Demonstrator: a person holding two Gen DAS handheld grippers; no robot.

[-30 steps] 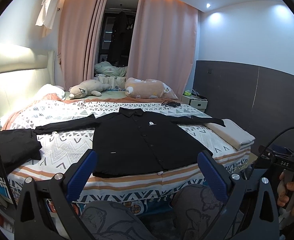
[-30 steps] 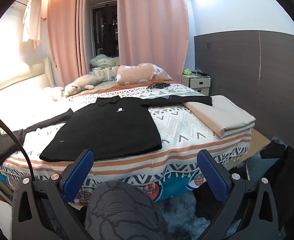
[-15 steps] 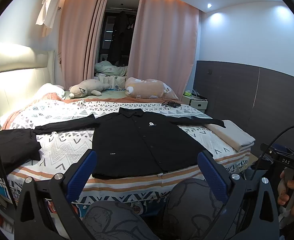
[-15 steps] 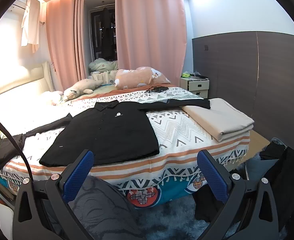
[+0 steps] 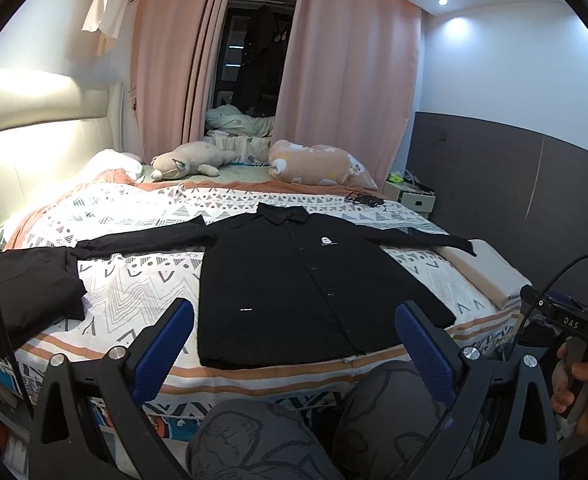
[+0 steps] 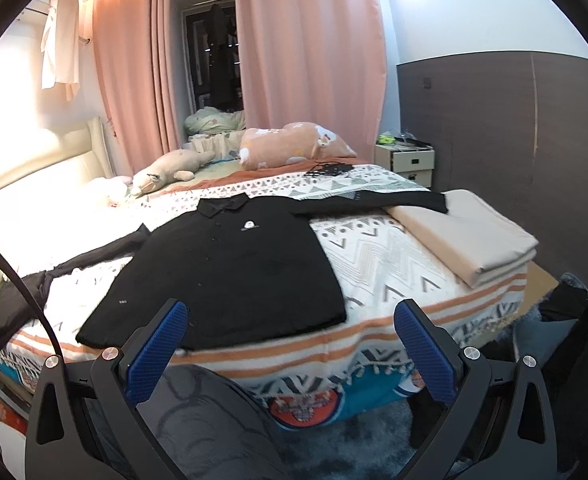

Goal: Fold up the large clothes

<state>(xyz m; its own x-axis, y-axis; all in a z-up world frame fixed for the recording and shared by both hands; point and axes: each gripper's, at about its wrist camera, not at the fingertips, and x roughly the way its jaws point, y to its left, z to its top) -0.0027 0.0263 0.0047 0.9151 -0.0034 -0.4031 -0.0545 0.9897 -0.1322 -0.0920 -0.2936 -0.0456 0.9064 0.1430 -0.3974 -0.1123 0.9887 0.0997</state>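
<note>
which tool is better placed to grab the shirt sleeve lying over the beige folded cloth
Right, probably. The right tool faces the sleeve on the beige folded cloth; the left tool faces the shirt's middle. Both open, empty.

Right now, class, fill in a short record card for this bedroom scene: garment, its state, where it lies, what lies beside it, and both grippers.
garment: black shirt, long-sleeved, buttoned
state: spread flat, sleeves out to both sides, not yet folded
surface: patterned bedspread
left of it: folded black garment
right of it: folded beige cloth, under one cuff
left gripper: open, holds nothing
right gripper: open, holds nothing
</note>
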